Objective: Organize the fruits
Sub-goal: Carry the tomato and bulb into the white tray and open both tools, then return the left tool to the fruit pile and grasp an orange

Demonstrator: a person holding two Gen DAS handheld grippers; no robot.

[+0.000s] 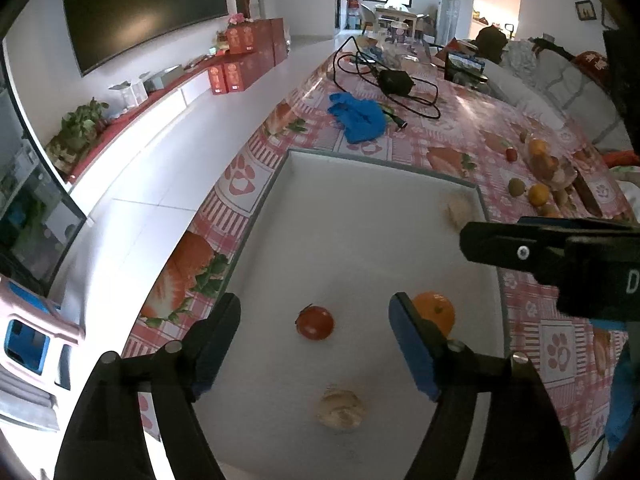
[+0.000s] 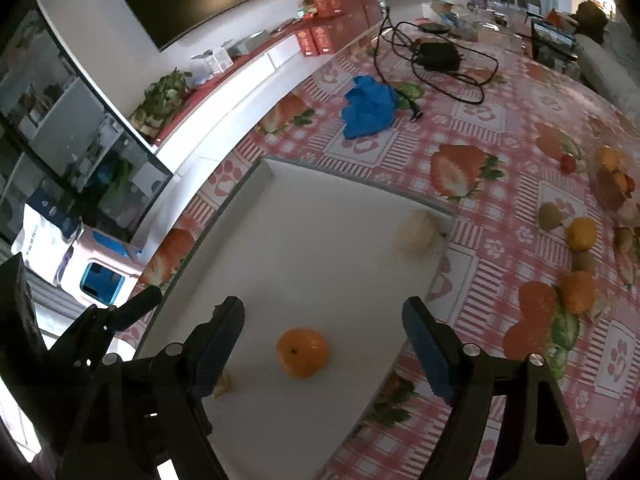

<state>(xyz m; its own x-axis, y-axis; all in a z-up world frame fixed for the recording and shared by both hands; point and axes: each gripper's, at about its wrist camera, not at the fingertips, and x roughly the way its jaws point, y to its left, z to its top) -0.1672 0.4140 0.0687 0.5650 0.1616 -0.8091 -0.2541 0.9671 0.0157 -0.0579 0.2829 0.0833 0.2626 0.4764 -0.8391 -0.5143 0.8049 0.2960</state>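
Fruits sit on the flat white tray (image 1: pixel 360 216): one round orange tangerine (image 2: pixel 302 352) at lower centre between my right gripper (image 2: pixel 324 344)'s parted jaws, one small red tomato (image 1: pixel 315 322) between my left gripper (image 1: pixel 314 344)'s parted jaws, two pale lumpy pieces (image 1: pixel 341 407). I think a careless closing could roll the tangerine away. More fruit lies loose at right.
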